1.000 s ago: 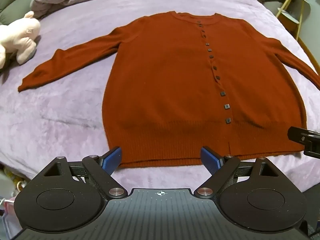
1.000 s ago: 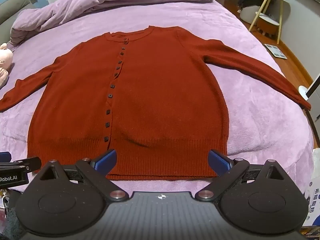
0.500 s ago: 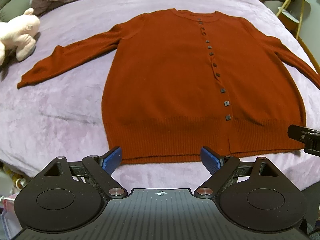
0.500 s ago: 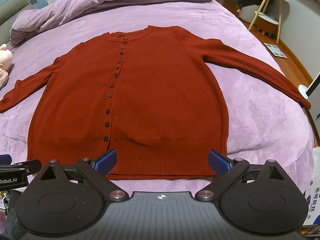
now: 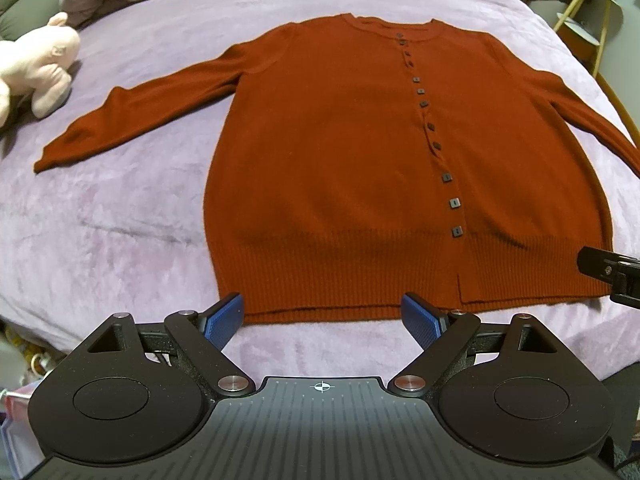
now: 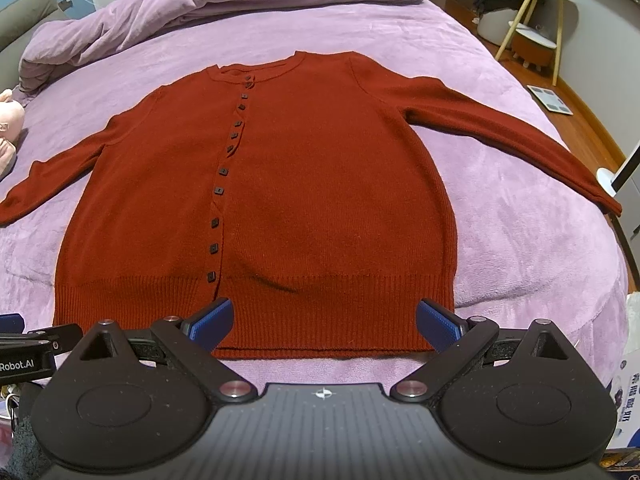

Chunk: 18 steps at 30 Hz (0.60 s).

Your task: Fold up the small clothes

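Rust cardigan's [image 6: 280, 208] right cuff shows only beyond right gripper [image 6: 325, 322].

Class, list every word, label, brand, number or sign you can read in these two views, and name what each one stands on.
"Robot.AI": white letters on the black body of the left claw, cut off by the picture's left edge, so it may be part of a longer name.
Blue characters on a white box at the right edge: too blurred to read.
Cardigan: no visible text.
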Tool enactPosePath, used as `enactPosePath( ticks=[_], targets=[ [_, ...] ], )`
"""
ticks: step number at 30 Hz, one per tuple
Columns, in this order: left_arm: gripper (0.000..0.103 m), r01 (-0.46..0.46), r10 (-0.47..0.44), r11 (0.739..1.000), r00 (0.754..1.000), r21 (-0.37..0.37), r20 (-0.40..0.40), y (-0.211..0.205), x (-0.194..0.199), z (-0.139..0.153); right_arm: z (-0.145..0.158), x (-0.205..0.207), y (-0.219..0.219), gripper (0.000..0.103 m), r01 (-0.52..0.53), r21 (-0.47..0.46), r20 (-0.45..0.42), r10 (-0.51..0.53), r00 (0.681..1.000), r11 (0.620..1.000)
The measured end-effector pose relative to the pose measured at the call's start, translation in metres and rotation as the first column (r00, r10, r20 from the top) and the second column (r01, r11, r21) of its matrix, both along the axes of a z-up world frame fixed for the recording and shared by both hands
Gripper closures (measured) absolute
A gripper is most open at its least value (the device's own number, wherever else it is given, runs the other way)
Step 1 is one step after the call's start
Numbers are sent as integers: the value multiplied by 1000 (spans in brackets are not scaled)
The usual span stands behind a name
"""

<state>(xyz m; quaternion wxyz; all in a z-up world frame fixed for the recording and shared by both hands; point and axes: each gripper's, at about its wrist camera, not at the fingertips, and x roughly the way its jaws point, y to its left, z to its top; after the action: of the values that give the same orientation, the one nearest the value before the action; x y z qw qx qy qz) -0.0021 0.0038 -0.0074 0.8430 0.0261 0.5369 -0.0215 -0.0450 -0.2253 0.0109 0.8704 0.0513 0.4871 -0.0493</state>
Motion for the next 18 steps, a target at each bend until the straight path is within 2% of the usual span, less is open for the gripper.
enactPosePath(
  ticks=[18],
  targets=[
    [13, -1, 1, 1000, 1000, -10, -8, 1, 1, 0, 2, -2, 2, 5, 6, -4, 3, -6, 1000, 1000]
  ],
)
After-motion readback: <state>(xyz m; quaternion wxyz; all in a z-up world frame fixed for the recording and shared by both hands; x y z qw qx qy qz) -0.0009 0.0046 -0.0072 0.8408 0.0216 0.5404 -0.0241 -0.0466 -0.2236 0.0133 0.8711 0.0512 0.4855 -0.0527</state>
